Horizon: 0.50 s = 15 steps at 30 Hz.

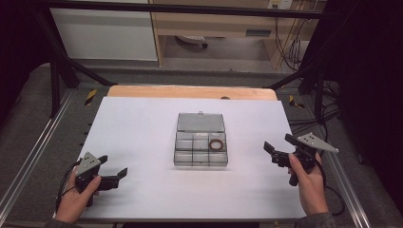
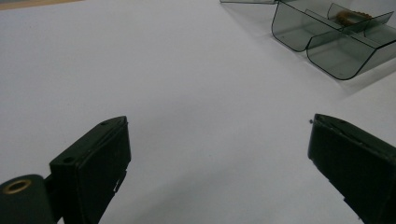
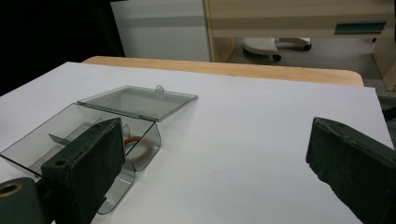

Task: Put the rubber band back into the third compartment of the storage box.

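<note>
Brown and thin, the ring (image 1: 216,144) lies flat in one cell of the clear box (image 1: 200,152), the cell nearest your right gripper (image 1: 279,148) on the far row. It looks light and springy, more like a rubber band or cord loop than anything rigid, so expect it to flex and slide when you pinch it. Take it by one side of the loop, one jaw inside the ring and one outside, rather than across its whole width. The cell walls are close around it, so you will have to come down steeply from above.

That box is smoky transparent plastic, thin-walled and probably light and slippery on the white table (image 1: 142,142); a sideways nudge could push it along. Its lid (image 1: 201,122) lies open and flat on the side away from you, hinged at the far edge, and looks easy to crack if pressed.

Your right gripper hangs off to the right of the box with its jaws spread wide and nothing between them. From it, the ring sits ahead and to the left, just past the near wall of the box. Your left gripper (image 1: 115,169) is also spread wide and empty, with the box ahead and to its right, well apart from it.
</note>
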Each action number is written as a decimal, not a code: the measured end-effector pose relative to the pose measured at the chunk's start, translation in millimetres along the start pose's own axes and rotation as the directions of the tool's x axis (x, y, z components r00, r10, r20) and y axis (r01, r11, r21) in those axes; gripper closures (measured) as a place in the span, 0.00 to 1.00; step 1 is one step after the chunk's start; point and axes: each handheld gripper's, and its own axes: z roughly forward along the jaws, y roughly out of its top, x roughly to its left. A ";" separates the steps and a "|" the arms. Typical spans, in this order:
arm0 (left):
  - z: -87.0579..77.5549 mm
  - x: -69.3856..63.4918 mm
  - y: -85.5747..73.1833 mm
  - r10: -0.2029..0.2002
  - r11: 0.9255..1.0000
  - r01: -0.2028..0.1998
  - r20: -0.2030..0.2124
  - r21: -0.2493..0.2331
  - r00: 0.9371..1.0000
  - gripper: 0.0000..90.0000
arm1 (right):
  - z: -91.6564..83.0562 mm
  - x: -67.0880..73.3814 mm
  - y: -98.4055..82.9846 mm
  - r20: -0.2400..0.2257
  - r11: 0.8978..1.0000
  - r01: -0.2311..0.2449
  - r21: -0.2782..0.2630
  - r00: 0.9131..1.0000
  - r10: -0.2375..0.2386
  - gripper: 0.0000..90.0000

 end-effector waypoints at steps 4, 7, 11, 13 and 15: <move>-0.3 0.1 0.0 0.000 1.000 0.000 0.001 0.001 1.000 0.06 | -2.1 1.8 -5.9 0.003 1.000 0.004 0.000 1.000 -0.004 0.06; -0.7 0.3 0.2 0.001 1.000 -0.001 0.001 -0.001 1.000 0.06 | -2.7 3.1 -11.6 0.004 1.000 0.006 0.005 1.000 -0.006 0.06; -0.8 0.2 0.3 0.000 1.000 0.000 0.002 -0.002 1.000 0.06 | -2.6 5.6 -19.8 0.002 1.000 0.011 0.016 1.000 -0.011 0.06; -0.9 0.1 0.3 -0.001 1.000 0.001 0.003 -0.003 1.000 0.06 | -2.2 6.8 -23.7 0.003 1.000 0.020 0.023 1.000 -0.020 0.06; -1.0 0.1 0.4 0.000 1.000 0.000 0.002 -0.004 1.000 0.06 | -1.8 8.4 -27.4 0.002 0.999 0.024 0.029 1.000 -0.024 0.06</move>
